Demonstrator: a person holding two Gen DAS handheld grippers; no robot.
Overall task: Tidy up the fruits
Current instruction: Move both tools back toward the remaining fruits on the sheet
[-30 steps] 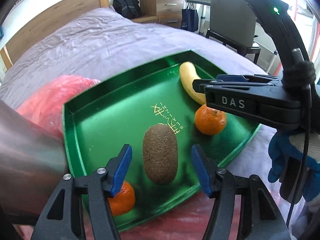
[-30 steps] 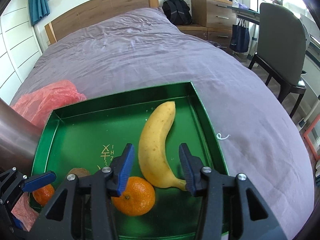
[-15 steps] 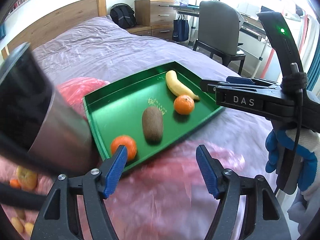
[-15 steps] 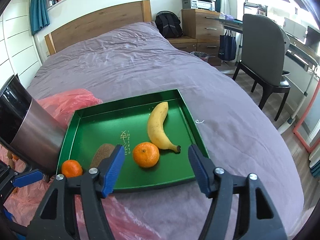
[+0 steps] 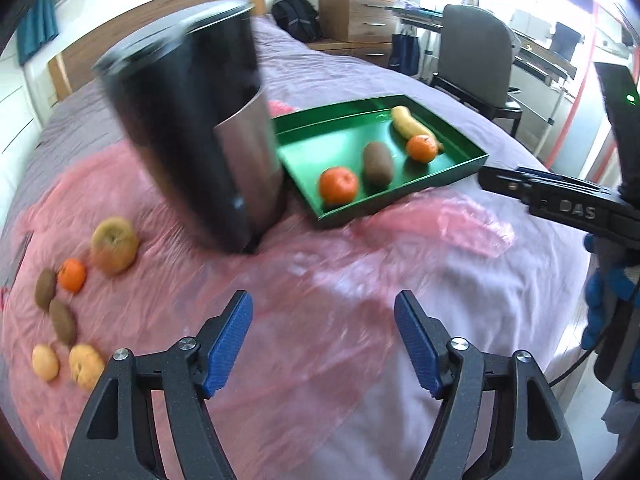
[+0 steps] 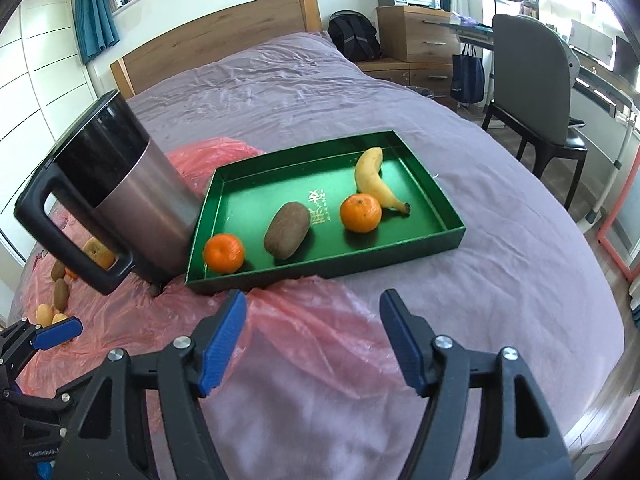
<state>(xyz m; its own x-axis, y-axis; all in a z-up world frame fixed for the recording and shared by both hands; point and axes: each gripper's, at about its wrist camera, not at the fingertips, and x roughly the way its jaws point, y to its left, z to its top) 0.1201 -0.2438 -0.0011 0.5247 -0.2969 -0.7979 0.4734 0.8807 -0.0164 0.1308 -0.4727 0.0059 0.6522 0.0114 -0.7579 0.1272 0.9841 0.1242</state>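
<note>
1. Both my left gripper (image 5: 323, 334) and right gripper (image 6: 312, 336) hang spread wide, holding nothing, near side of the shallow green metal tray (image 6: 436, 240).
2. The tray has four fruits; loose fruits (image 5: 60, 308) sit far left on the pink plastic sheet (image 5: 320, 280).
3. Looks like I'm between picks: next I'd swing left for a small brown kiwi (image 5: 62, 320).

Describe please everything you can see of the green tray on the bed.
The green tray is a shallow rectangular box with low upright walls, glossy like lacquered metal or card, with gold characters printed on its floor. It lies flat on the purple bedcover, its near edge over the pink plastic sheet. Inside lie a banana, two mandarins and a kiwi. The steel jug stands against its left corner. Neither claw touches it.
</note>
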